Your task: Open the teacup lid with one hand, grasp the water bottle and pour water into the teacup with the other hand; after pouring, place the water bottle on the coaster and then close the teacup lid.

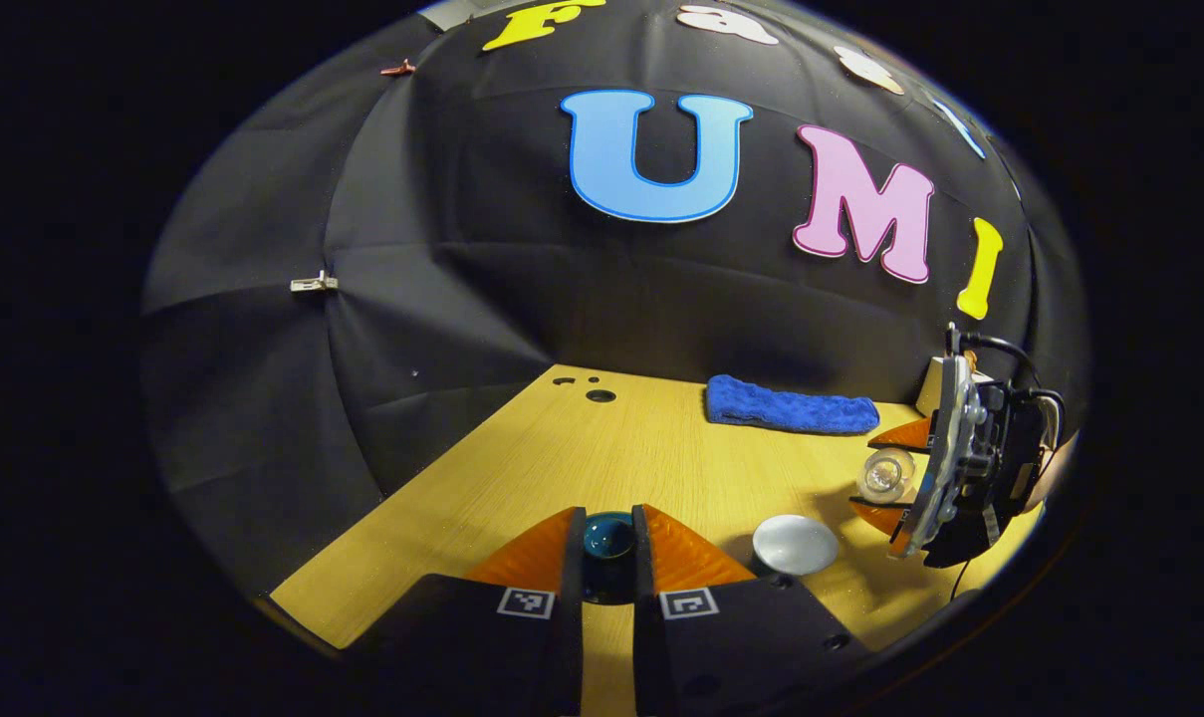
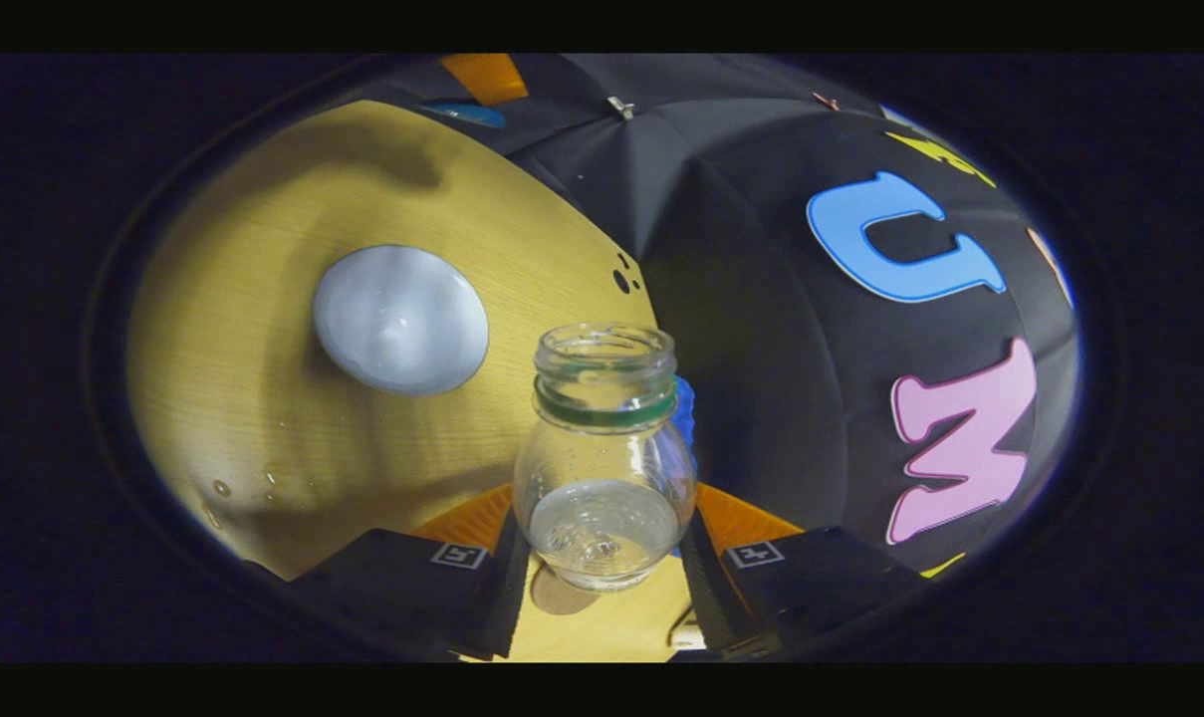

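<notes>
teacup lid point(image 1: 608, 538): dark teal, claw-held | water bottle point(image 2: 604, 453): clear glass, open, tilted | teacup point(image 2: 400, 319): white, uncovered

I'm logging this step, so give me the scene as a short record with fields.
left gripper: shut on the lid, held above the table
right gripper: shut on the bottle, tipped on its side
bottle: uncapped, a little water inside
teacup: open, on the table
cloth: at the table's far edge
stage: pouring
</notes>
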The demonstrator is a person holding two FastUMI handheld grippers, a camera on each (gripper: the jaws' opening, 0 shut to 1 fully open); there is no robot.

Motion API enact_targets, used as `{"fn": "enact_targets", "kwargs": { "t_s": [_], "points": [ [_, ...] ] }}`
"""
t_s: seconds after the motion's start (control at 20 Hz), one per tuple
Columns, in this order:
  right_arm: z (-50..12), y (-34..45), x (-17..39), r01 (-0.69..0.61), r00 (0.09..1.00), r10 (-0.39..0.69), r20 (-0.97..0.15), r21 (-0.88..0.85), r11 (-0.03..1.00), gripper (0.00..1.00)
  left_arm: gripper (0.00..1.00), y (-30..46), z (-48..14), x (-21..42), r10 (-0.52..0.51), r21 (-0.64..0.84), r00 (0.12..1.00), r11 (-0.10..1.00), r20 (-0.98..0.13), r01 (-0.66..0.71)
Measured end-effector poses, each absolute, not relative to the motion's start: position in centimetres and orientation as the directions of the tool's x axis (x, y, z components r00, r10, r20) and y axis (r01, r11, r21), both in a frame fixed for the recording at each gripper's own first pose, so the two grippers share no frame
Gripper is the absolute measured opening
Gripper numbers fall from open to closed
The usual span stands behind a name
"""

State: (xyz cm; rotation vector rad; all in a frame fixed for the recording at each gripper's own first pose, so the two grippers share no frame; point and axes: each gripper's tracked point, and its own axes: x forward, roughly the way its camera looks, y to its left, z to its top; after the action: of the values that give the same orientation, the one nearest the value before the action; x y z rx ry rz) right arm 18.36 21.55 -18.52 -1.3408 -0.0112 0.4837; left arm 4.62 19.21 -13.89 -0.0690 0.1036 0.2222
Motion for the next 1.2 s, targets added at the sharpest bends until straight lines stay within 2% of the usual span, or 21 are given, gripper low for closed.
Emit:
{"fn": "enact_targets", "kwargs": {
  "t_s": [0.15,0.2,0.25,0.3,0.35,0.45,0.7,1.15,1.2],
  "points": [
    [-17.5,22.1,18.7,-0.291,0.906,0.351,-0.239,-0.951,0.103,0.71,0.24,19.2,-14.1,4.3,0.211,-0.069,0.971,0.973,-0.108,-0.219],
    [-16.8,22.5,18.9,-0.262,0.905,0.363,-0.219,-0.962,0.073,0.72,0.21,19.2,-14.1,4.2,0.211,-0.073,0.972,0.973,-0.107,-0.219],
    [-16.0,23.3,19.0,-0.235,0.902,0.382,-0.2,-0.971,0.046,0.67,0.21,19.3,-14.4,4.2,0.211,-0.076,0.971,0.972,-0.108,-0.22],
    [-15.6,23.8,19.1,-0.217,0.899,0.395,-0.191,-0.976,0.022,0.71,0.21,19.3,-14.4,4.0,0.212,-0.081,0.971,0.972,-0.109,-0.221],
    [-15.4,24.3,19.3,-0.206,0.893,0.41,-0.187,-0.979,0.0,0.71,0.24,19.4,-14.7,3.9,0.212,-0.086,0.971,0.971,-0.11,-0.222],
    [-15.2,25.0,19.5,-0.18,0.881,0.437,-0.182,-0.983,-0.047,0.72,0.24,19.6,-15.1,3.5,0.217,-0.097,0.969,0.969,-0.114,-0.228],
    [-16.7,26.2,19.9,-0.151,0.862,0.465,-0.203,-0.978,-0.147,0.72,0.24,20.7,-15.6,2.5,0.233,-0.106,0.965,0.964,-0.117,-0.246],
    [-17.9,26.8,20.4,-0.1,0.851,0.481,-0.213,-0.963,-0.249,0.71,0.24,21.6,-16.6,1.5,0.245,-0.107,0.961,0.96,-0.125,-0.259],
    [-18.1,26.8,20.4,-0.102,0.849,0.482,-0.218,-0.961,-0.256,0.72,0.28,21.6,-16.5,1.5,0.244,-0.104,0.962,0.961,-0.123,-0.257]
  ]
}}
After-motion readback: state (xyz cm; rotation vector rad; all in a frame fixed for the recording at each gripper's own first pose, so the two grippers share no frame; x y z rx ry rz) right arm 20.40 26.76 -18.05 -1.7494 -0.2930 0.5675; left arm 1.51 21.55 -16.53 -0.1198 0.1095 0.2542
